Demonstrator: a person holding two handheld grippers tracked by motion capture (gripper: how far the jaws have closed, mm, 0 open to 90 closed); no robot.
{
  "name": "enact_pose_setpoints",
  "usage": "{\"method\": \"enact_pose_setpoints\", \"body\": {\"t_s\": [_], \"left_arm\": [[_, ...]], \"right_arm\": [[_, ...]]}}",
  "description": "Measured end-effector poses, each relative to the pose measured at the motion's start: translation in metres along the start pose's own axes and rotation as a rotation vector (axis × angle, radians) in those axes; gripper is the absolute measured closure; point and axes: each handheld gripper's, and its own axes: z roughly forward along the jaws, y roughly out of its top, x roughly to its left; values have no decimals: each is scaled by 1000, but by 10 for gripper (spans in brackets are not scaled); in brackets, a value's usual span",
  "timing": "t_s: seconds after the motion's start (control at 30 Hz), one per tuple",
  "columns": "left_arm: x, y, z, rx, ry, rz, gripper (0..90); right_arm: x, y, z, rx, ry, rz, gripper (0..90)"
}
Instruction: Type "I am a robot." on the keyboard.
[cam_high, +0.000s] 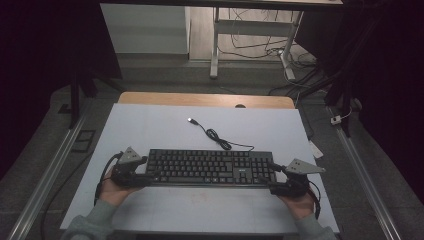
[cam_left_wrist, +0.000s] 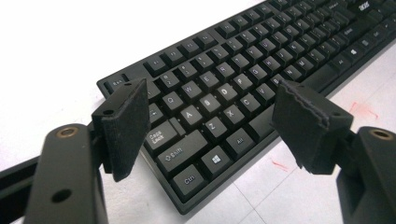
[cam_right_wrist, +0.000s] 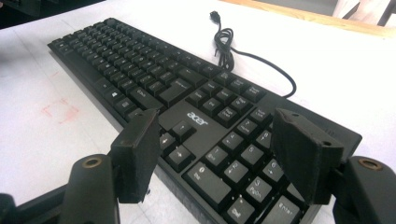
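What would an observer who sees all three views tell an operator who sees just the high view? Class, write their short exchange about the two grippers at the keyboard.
Operator: Is the left gripper shut on the keyboard?
Observer: No, it is open; its fingers stand either side of the Ctrl corner.
Operator: And the right gripper?
Observer: Open too, fingers spread at the number-pad end.
Operator: Any marks on the table?
Observer: Faint red marks near the keyboard's front edge.
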Motion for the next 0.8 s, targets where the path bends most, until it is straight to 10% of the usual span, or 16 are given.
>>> {"method": "enact_pose_setpoints", "body": {"t_s": [0.8], "left_arm": [[4,-4,7,8,-1,13,432]], "right_arm": [[30,57,61,51,61,-9,387]]}}
